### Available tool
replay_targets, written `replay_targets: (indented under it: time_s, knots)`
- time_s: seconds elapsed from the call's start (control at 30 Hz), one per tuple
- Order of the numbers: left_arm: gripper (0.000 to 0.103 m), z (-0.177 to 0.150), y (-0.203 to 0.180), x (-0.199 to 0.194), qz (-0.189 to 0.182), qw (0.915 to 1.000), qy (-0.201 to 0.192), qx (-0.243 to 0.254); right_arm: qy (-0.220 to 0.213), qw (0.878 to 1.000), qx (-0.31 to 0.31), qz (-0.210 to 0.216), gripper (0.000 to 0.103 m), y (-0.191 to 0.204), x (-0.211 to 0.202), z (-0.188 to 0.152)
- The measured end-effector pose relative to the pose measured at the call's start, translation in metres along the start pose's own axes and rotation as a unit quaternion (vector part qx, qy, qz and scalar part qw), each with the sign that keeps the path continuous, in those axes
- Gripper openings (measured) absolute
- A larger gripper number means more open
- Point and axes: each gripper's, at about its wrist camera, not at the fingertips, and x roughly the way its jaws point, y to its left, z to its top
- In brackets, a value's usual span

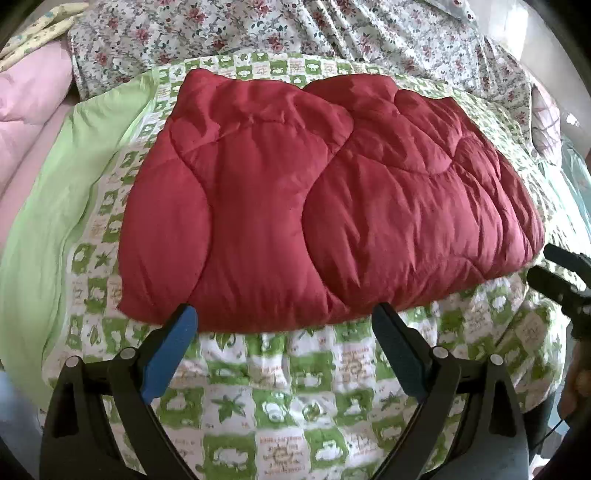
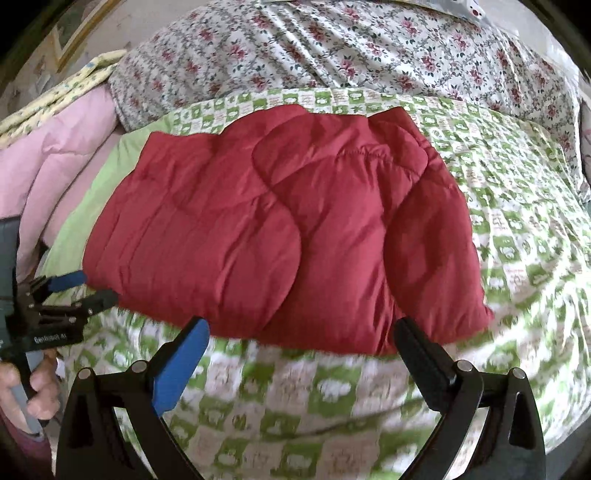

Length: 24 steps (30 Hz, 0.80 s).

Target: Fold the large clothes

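Note:
A red quilted padded garment (image 1: 314, 199) lies folded into a wide bundle on a green-and-white patterned quilt (image 1: 280, 398); the right wrist view shows the same garment (image 2: 280, 229). My left gripper (image 1: 284, 314) is open, its fingertips at the garment's near edge with nothing between them. My right gripper (image 2: 299, 325) is also open, just short of the garment's near right edge. The left gripper (image 2: 92, 291) shows at the left of the right wrist view, near the garment's left corner. The right gripper (image 1: 554, 273) shows at the right edge of the left wrist view.
A floral sheet (image 1: 295, 33) covers the bed behind the quilt. A pink duvet (image 1: 29, 96) and a light green cloth (image 1: 44, 221) lie to the left. A person's hand (image 2: 33, 387) holds the left gripper's handle.

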Motion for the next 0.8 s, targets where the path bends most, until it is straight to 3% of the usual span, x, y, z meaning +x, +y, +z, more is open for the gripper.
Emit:
replay_targets:
  time_s: [0.17,0.43,0.63,0.8]
  knots:
    - [0.096,0.002,0.0,-0.001,0.001,1.0,-0.004,-0.004,0.0,1.0,-0.009,-0.004,0.101,0.004,-0.002,-0.006]
    - [0.096,0.026,0.018,0.021,0.002,0.9991,-0.007,-0.043,-0.004,1.0,0.023,-0.017,0.101,-0.019,0.022,0.026]
    - [0.098,0.04,0.028,0.05,0.01,0.998,0.014,-0.061,0.025,0.998,0.051,-0.031,0.101,-0.037,0.058,0.043]
    - [0.1,0.049,0.03,0.059,0.019,0.9977,0.019,-0.062,0.009,0.997,0.055,-0.051,0.099,-0.039,0.06,0.057]
